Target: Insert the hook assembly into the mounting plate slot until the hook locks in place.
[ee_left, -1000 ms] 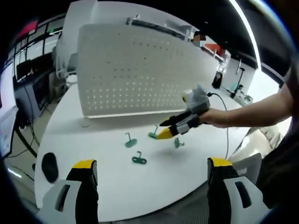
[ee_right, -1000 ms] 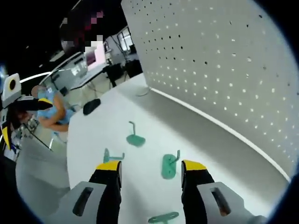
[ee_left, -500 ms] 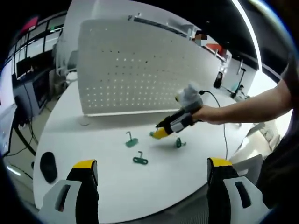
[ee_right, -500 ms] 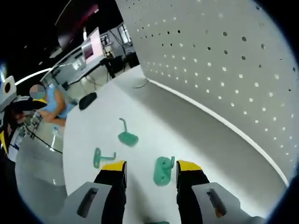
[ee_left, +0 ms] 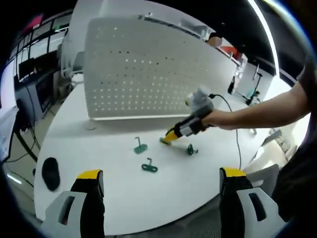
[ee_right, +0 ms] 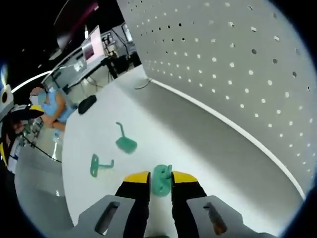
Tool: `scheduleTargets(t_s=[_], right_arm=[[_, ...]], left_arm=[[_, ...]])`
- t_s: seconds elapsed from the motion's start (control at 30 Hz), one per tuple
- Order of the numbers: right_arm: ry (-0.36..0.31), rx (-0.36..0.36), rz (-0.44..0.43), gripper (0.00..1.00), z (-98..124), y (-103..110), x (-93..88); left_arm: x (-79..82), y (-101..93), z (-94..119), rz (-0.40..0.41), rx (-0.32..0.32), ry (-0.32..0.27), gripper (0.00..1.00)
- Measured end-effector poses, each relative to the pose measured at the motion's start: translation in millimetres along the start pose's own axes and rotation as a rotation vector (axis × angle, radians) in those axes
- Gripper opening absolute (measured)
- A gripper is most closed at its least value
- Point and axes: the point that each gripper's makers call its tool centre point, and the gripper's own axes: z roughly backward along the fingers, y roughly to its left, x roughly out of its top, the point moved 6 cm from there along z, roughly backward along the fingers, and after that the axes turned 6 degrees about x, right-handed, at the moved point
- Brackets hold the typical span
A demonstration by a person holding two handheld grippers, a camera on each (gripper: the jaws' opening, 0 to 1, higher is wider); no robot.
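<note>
A white pegboard (ee_left: 148,69) stands upright at the back of the round white table (ee_left: 124,198). Green hooks lie in front of it: one (ee_left: 140,147) nearest the board, one (ee_left: 148,167) closer to me, one (ee_left: 190,149) to the right. In the left gripper view a hand holds my right gripper (ee_left: 171,136) low over the table, its yellow tips on another hook. In the right gripper view that green hook (ee_right: 161,174) sits pinched between the jaws of my right gripper (ee_right: 161,179). Two more hooks (ee_right: 125,141) (ee_right: 99,163) lie beyond it, with the pegboard (ee_right: 237,64) on the right. My left gripper (ee_left: 161,173) is wide open, holding nothing.
A black mouse (ee_left: 50,173) lies near the table's left edge, also seen as a mouse (ee_right: 86,104) far off. A cable (ee_left: 233,109) runs from the right gripper across the table. Desks and monitors stand behind the table.
My right gripper has moved down and forward over the hook, and its jaws have gone from open to closed on it. The left gripper stays open.
</note>
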Motion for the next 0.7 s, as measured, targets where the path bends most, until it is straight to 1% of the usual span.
scheduleTargets(t_s=[0.1,0.2,0.33,0.4,0.47,0.7], right_arm=[[-0.001,-0.005,-0.009,0.13,0,-3,3.6],[0.01,-0.011,-0.001,0.08,-2,-11,8.4],[0.021,-0.018,-0.006,0.06,-3,-16,11.7],[0.027,-0.02,-0.009,0.03,-4,-18,12.2],[0.028,-0.018,-0.021,0.03,-4,-19,12.7],[0.039,-0.031,-0.021,0.01,-2,-19,13.0]], left_arm=[[1.1,0.5,-2,0.0,-0.001,0.002,0.99],[3.2,1.1,-5,0.002,-0.004,0.003,0.99],[4.0,3.2,-9,0.002,-0.005,0.008,0.99],[4.7,3.7,-10,0.002,-0.006,0.009,0.99],[5.4,4.5,-11,0.0,-0.006,0.008,0.98],[9.2,5.0,-12,-0.007,0.0,-0.005,0.98]])
